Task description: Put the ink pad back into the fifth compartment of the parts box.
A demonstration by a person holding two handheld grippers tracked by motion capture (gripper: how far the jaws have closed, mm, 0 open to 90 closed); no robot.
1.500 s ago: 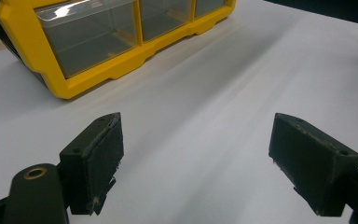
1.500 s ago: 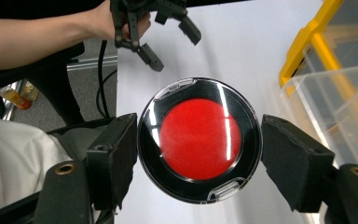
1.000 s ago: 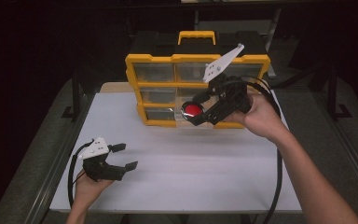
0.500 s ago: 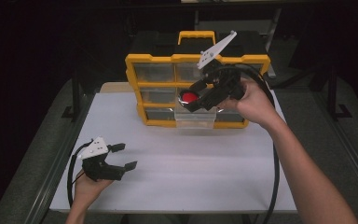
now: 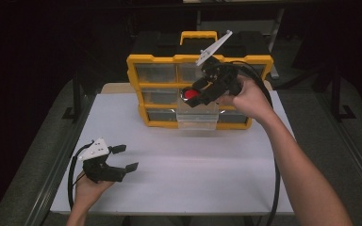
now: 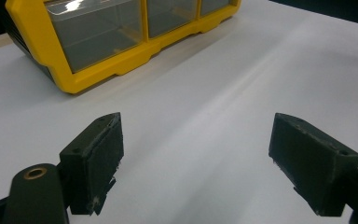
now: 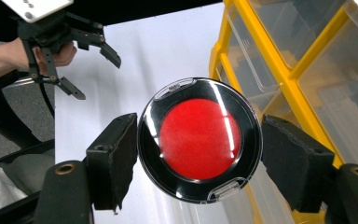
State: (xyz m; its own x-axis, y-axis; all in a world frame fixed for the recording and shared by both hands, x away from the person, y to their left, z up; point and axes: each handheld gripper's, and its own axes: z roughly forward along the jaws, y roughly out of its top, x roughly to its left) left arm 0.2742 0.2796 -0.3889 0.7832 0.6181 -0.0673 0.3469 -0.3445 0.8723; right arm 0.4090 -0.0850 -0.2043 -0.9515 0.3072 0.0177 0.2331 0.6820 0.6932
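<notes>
Red-and-black round case (image 7: 199, 139) clamped in right gripper (image 5: 194, 96) jaws, left gripper (image 5: 122, 158) jaws wide apart, empty

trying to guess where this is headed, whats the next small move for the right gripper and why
Probably lower the right gripper and release the round red compact into the pulled-out clear drawer of the yellow organizer. The compact is held just above that open drawer, and the left gripper rests open on the white table.

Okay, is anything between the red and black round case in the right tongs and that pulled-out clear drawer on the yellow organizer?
Nothing visible. The right tongs hold the round case above the open clear drawer, with only air between them. The left tongs rest open, well away near the table's front left corner.
</notes>
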